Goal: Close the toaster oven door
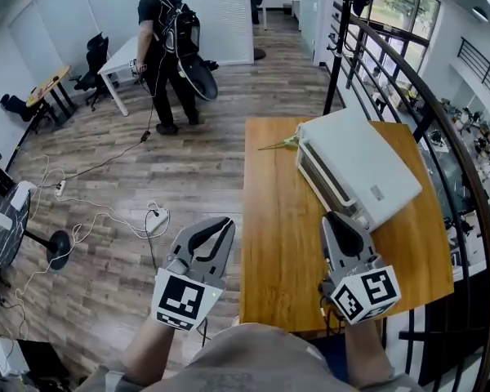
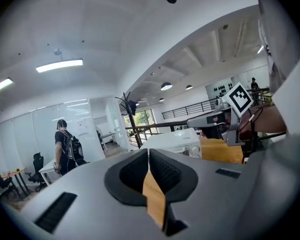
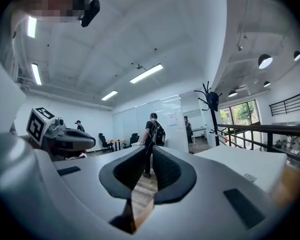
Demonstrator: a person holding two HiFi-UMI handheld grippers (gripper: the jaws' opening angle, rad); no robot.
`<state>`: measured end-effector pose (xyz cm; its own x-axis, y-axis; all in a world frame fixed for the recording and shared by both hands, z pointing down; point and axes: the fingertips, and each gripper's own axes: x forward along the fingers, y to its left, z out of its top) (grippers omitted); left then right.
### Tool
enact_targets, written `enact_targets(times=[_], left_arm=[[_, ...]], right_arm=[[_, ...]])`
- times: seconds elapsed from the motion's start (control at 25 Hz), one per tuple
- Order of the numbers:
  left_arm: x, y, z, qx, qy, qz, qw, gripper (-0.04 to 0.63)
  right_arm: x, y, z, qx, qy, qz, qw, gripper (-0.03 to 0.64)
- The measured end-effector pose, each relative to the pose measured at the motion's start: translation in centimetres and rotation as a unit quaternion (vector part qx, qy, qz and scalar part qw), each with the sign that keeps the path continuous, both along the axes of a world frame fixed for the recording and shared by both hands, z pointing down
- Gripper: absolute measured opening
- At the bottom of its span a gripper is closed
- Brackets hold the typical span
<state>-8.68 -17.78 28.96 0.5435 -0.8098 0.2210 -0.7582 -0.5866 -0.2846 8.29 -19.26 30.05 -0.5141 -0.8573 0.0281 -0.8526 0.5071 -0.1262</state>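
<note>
A white toaster oven [image 1: 359,166] stands on the far right part of a wooden table [image 1: 282,243]. Its front faces the table's middle, and the door looks flush against it. My right gripper [image 1: 336,217] hovers just by the oven's near corner, where the control panel is. Its jaws stand a narrow gap apart with nothing between them [image 3: 149,151]. My left gripper [image 1: 226,225] hangs off the table's left edge, above the floor. Its tips touch, empty [image 2: 148,151]. The left gripper view shows the oven [image 2: 175,143] beyond the table.
A person with a backpack [image 1: 167,47] stands on the wooden floor far back. Cables [image 1: 106,219] trail across the floor on the left, near a fan [image 1: 8,219]. A dark railing [image 1: 441,137] curves along the table's right side. A green stem [image 1: 282,144] lies beside the oven.
</note>
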Motion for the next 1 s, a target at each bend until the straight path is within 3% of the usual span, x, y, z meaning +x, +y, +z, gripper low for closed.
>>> enact_targets(times=[0.2, 0.4, 1.0], left_arm=[[-0.7, 1.4, -3.7, 0.040, 0.027, 0.003, 0.9988, 0.025], [-1.3, 2.7, -5.8, 0.062, 0.033, 0.007, 0.9976, 0.025], [-2.6, 3.7, -3.5, 0.024, 0.055, -0.021, 0.9980, 0.025]], right_arm=[[-1.6, 2.5, -3.7, 0.039, 0.014, -0.024, 0.999, 0.059], [-2.7, 4.9, -6.6, 0.071, 0.015, -0.042, 0.997, 0.053], [-5.1, 6.9, -4.5, 0.041, 0.040, -0.098, 0.994, 0.049]])
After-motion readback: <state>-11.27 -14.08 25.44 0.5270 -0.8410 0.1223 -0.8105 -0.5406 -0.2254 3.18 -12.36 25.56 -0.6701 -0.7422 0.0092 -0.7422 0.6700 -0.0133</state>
